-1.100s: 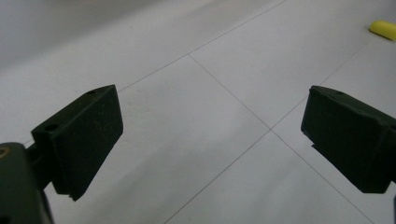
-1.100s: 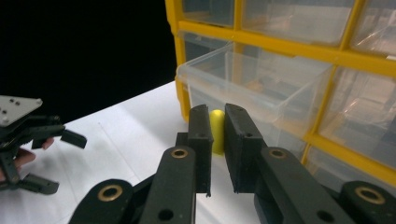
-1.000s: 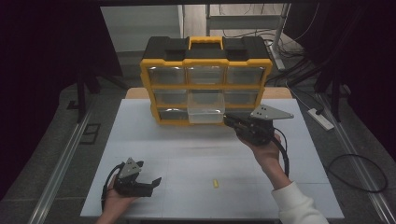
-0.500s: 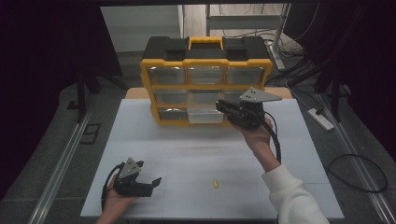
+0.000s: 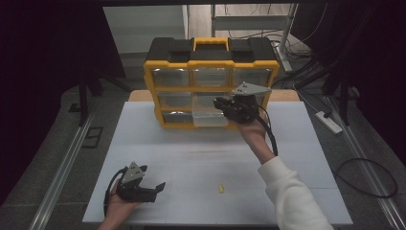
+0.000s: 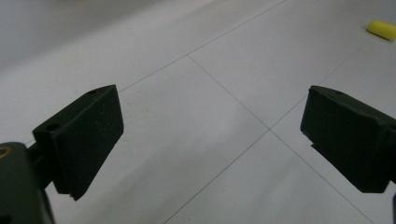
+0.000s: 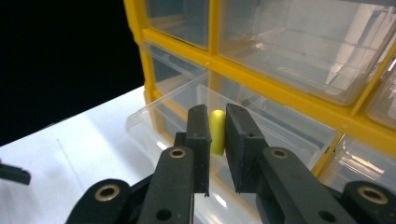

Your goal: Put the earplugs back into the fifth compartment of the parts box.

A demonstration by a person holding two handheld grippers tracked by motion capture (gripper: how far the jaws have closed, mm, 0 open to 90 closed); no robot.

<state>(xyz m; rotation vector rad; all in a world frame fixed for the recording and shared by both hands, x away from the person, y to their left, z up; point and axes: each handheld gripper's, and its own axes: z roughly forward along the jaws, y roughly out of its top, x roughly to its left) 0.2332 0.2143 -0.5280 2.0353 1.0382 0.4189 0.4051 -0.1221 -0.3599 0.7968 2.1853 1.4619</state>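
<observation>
A yellow-and-black drawer cabinet [image 5: 210, 81] stands at the back of the white table, its clear bottom-middle drawer [image 5: 209, 118] pulled out. My right gripper [image 5: 219, 103] hovers over that drawer, shut on a small yellow piece [image 7: 216, 132] that stands upright between its pads, above the open drawer [image 7: 159, 112]. A second yellow piece [image 5: 221, 189] lies on the table near the front; it also shows far off at the upper right [image 6: 382, 30]. My left gripper [image 5: 155, 188] rests low at the front left, open, with bare table between its jaws [image 6: 210, 140].
The cabinet has several clear drawers in three rows [image 7: 299, 42], the others pushed in. The table's front edge [image 5: 210, 221] runs just below my left hand. A power strip [image 5: 328, 121] and cables lie on the floor at the right.
My right gripper has moved left and toward the cabinet with the yellow piece, from the cabinet's right side to above the open drawer. The left gripper has stayed in place.
</observation>
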